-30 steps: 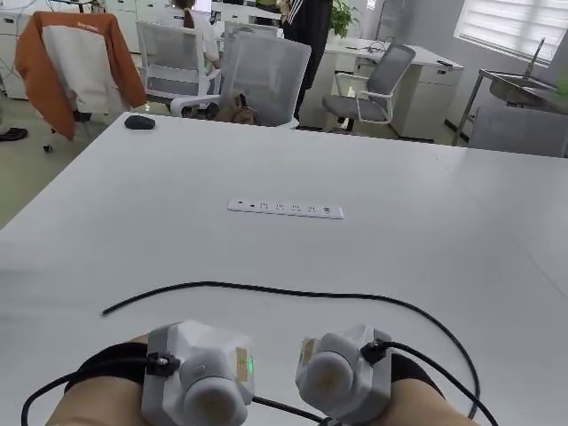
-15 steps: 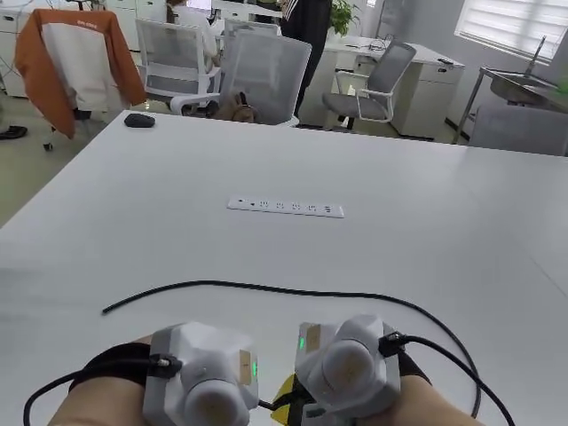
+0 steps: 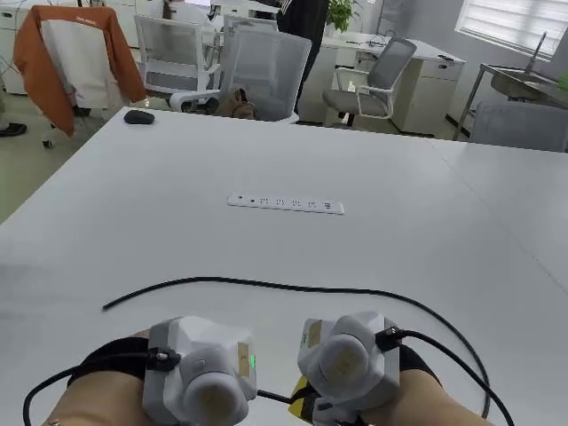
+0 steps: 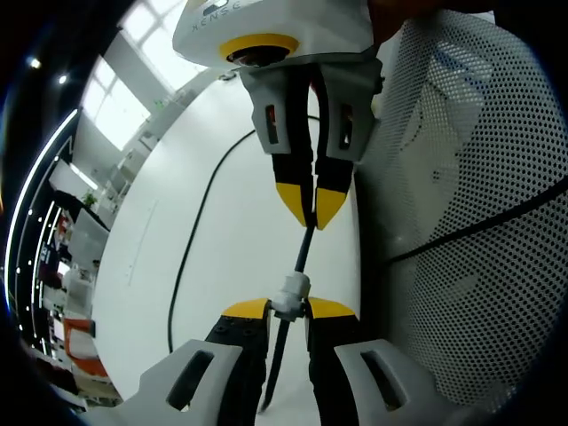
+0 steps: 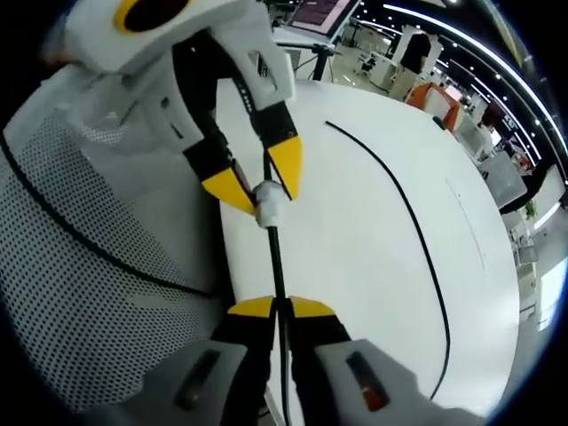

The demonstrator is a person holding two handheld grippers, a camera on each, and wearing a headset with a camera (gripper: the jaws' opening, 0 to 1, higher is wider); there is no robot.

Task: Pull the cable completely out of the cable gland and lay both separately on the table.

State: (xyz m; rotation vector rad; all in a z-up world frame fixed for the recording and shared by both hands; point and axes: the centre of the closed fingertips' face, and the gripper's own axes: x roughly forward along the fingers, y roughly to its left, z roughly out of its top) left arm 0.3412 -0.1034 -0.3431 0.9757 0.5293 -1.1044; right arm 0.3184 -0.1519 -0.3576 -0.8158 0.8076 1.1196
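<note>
A small white cable gland sits between the yellow tips of my left gripper, which is shut on it. A thin black cable runs out of the gland to my right gripper, which is shut on the cable a short way from the gland. The two grippers face each other tip to tip, low at the near table edge. Beyond the right gripper, the rest of the cable lies in a long curve across the white table.
A white power strip lies mid-table and a dark mouse sits at the far left edge. Office chairs and an orange jacket stand behind the table. Dark device leads trail from both grippers.
The right gripper has turned and shifted slightly, and a yellow fingertip now shows beneath it. A short stretch of cable spans the gap between the two grippers.
</note>
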